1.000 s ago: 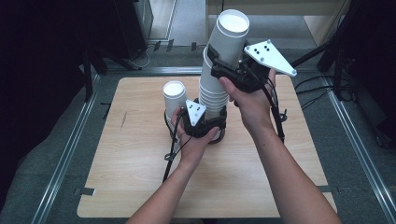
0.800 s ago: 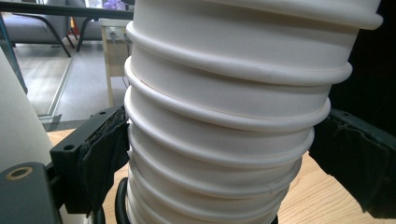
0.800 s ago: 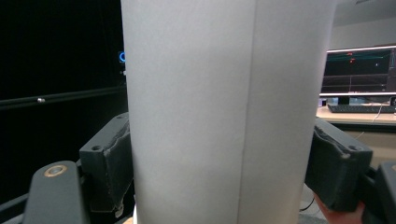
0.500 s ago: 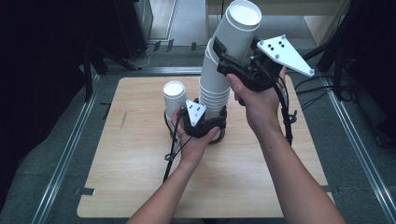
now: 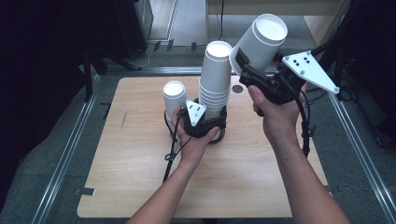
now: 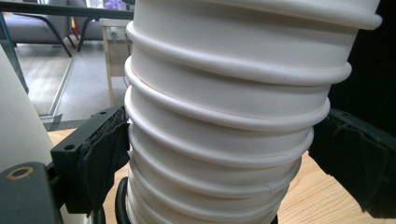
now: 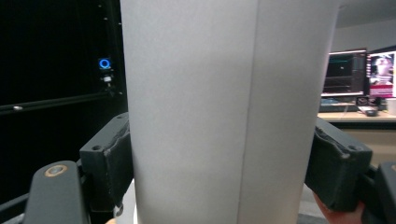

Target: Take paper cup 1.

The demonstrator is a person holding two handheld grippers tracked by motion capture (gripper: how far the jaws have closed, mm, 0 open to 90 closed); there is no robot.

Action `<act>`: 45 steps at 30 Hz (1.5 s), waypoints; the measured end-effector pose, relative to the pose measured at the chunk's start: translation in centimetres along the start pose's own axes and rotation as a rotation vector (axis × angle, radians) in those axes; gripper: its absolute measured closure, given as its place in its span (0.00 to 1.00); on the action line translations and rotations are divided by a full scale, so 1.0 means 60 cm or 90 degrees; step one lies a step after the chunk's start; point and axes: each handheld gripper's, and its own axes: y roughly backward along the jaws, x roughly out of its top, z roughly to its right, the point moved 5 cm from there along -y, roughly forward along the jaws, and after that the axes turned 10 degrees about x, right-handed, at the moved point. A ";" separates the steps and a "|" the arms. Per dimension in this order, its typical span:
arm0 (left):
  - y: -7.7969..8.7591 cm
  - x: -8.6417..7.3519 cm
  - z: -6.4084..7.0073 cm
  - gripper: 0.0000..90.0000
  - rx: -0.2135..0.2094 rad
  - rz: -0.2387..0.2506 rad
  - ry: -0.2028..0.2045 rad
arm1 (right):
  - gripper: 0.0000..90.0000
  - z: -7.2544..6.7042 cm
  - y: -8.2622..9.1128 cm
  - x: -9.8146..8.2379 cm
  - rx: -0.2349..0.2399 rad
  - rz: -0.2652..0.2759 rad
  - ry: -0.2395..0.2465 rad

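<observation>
The left gripper (image 5: 211, 126) is clamped around the foot of the stack of cups (image 5: 215, 81), which stands upright on the wooden table (image 5: 140, 154); in the left gripper view the pads (image 6: 100, 161) press on the ribbed rims (image 6: 224, 140) from both sides, pinning the stack down; the right gripper (image 5: 250, 72) rides up and to the right of the stack, jaws squeezed on the wall of a single white cup (image 5: 261, 39), tilted, mouth turned up toward the camera and quite clear of the stack's top rim; the right gripper view confirms it, black pads (image 7: 112, 163) tight against the smooth cup wall (image 7: 196, 116); a lone cup (image 5: 174, 95) waits upright just left of the stack, close beside the left hand (image 5: 196, 140); this reads as the peel-off step, one cup freed from the top while the other hand anchors the rest; next, I'd judge, the freed cup wants carrying to open table near the stack and setting down upright, so the wrist must level out first; the left grip should hold firm, because a tall stack like that would tip easily.
</observation>
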 end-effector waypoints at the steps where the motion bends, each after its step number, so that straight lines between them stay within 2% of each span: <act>1: 0.000 0.000 0.000 0.07 0.000 0.000 0.000 | 0.22 0.004 0.003 -0.001 -0.001 0.002 -0.001; 12: 0.000 0.000 0.000 0.07 0.001 0.001 -0.001 | 0.22 0.040 0.040 -0.014 -0.030 -0.001 -0.008; 17: 0.001 0.000 0.000 0.07 0.002 0.000 -0.003 | 0.22 0.047 0.050 -0.028 -0.036 -0.009 -0.005; 26: 0.007 0.002 -0.004 0.07 -0.008 -0.008 0.011 | 0.21 0.058 0.076 -0.086 -0.047 -0.039 0.001; 27: 0.013 0.002 -0.004 0.07 -0.010 -0.011 0.010 | 0.21 0.062 0.080 -0.105 -0.053 -0.054 0.010; 31: 0.026 0.001 -0.001 0.07 -0.019 -0.004 -0.005 | 0.21 0.075 0.086 -0.134 -0.066 -0.074 0.005; 39: 0.057 -0.003 -0.011 0.07 -0.030 -0.001 -0.014 | 0.21 0.084 0.101 -0.168 -0.077 -0.090 0.007; 45: 0.078 -0.019 -0.021 0.07 -0.040 -0.017 -0.016 | 0.21 0.087 0.113 -0.200 -0.078 -0.102 -0.001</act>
